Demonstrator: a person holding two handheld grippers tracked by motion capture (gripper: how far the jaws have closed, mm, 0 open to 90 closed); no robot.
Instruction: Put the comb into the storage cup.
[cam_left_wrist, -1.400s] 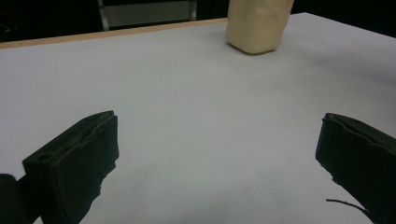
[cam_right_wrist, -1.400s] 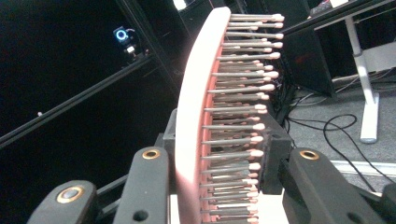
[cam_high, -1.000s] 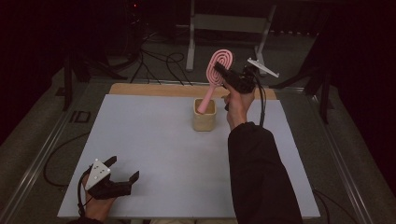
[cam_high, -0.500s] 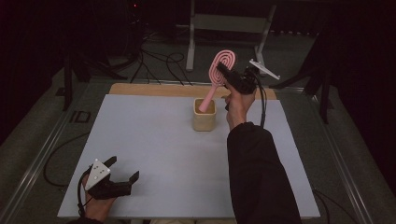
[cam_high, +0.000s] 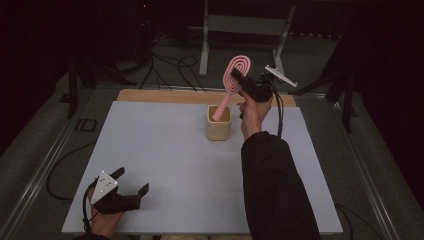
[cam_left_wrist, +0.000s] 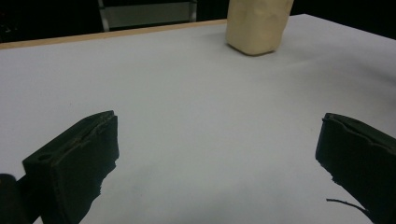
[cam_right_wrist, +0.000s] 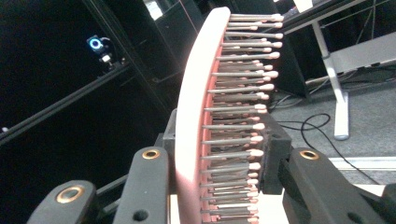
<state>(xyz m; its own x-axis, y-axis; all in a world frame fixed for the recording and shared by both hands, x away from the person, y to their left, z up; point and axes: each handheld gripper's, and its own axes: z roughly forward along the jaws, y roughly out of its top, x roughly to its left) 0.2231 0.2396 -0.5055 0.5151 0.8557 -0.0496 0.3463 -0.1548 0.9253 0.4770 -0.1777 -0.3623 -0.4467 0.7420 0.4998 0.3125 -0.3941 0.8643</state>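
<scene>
- One pink hairbrush (cam_high: 231, 85), tilted, its handle end down inside the cup and its head up to the far right.
- One beige cup (cam_high: 219, 123) at the far middle of the worktop.
- Two claws: the right claw (cam_high: 242, 80) is clamped on the brush head; the left claw (cam_high: 131, 184), jaws apart and holding nothing, rests at the near left.
- One pale grey worktop (cam_high: 165, 165) with a wooden far edge.
- Dark room; cables and a metal stand on the floor.
</scene>
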